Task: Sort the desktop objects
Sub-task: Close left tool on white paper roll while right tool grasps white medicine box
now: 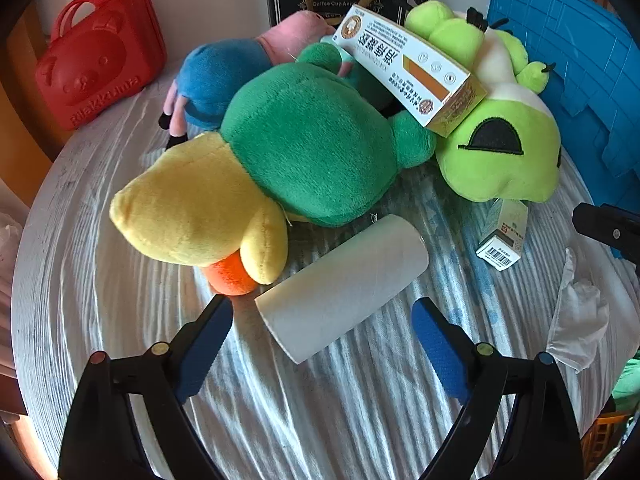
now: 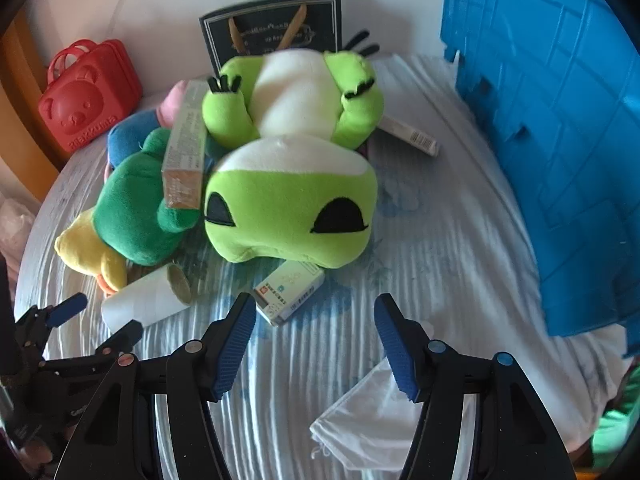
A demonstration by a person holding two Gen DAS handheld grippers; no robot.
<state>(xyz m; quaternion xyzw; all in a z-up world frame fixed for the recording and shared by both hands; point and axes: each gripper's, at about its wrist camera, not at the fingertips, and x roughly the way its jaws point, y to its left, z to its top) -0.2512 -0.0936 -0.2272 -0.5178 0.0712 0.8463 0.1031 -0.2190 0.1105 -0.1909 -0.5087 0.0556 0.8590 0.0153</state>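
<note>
The left claw [image 1: 322, 340] stands open over the worktop [image 1: 100, 320], which is covered with a pale striped cloth. Its blue pads [image 1: 204, 354] sit either side of the near end of a white roll [image 1: 344, 284] that lies on its side, slanting from near left to far right; the pads do not touch it. Just beyond the roll on the left lies a yellow and green duck plush [image 1: 256, 184], its orange beak [image 1: 230, 276] close to the left pad.

The right claw [image 2: 316, 344] is open too, with nothing between its pads. A small white box [image 2: 288, 292] lies just beyond it, slightly left of its middle, near the left pad. Behind the box lies a lime green frog plush [image 2: 292, 200], head toward the claw. A long carton [image 2: 184, 148] rests against the frog's left side and on the duck. A crumpled white bag [image 2: 360, 420] lies under the right pad.

At the far left stands a red bear case [image 2: 88, 100], at the far middle a black gift bag [image 2: 276, 28], and along the right a blue crate [image 2: 560, 140]. A blue and pink plush [image 1: 224, 76] lies behind the duck.
</note>
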